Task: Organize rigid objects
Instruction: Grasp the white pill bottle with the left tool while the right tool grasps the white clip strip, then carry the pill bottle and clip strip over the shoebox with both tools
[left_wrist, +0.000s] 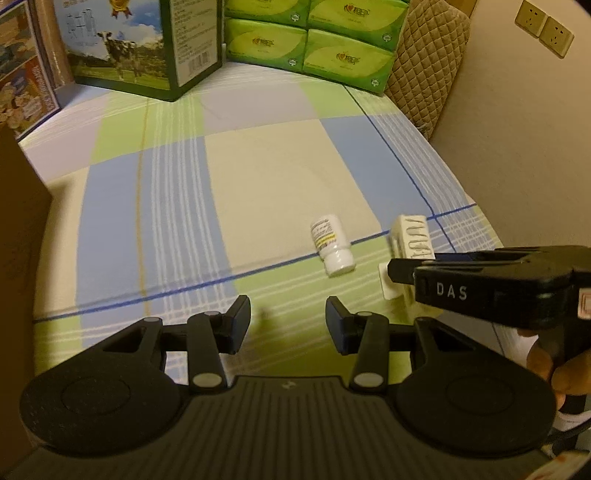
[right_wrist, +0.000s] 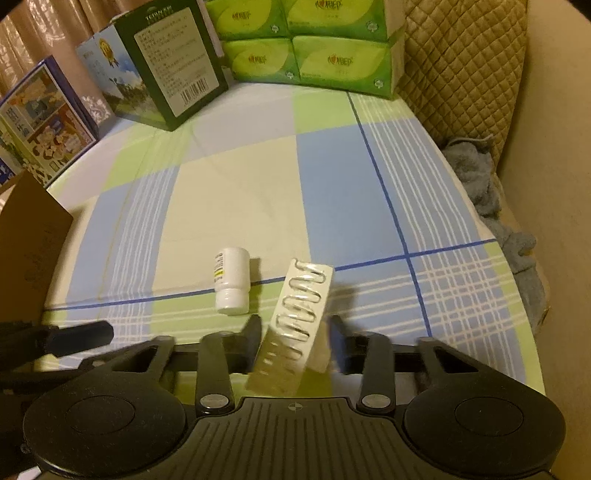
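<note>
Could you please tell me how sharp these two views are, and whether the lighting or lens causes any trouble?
Left wrist view: dim yellowish light, the fisheye bends the checked cloth, and the white bottle is a little soft. Right wrist view: same warm cast; the blister pack is smeared near the right gripper, whose right-hand finger is blurred; the green tissue packs read clearly.

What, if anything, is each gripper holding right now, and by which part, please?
The right gripper has the blister pack by its near end between the jaws. The left gripper holds nothing.
</note>
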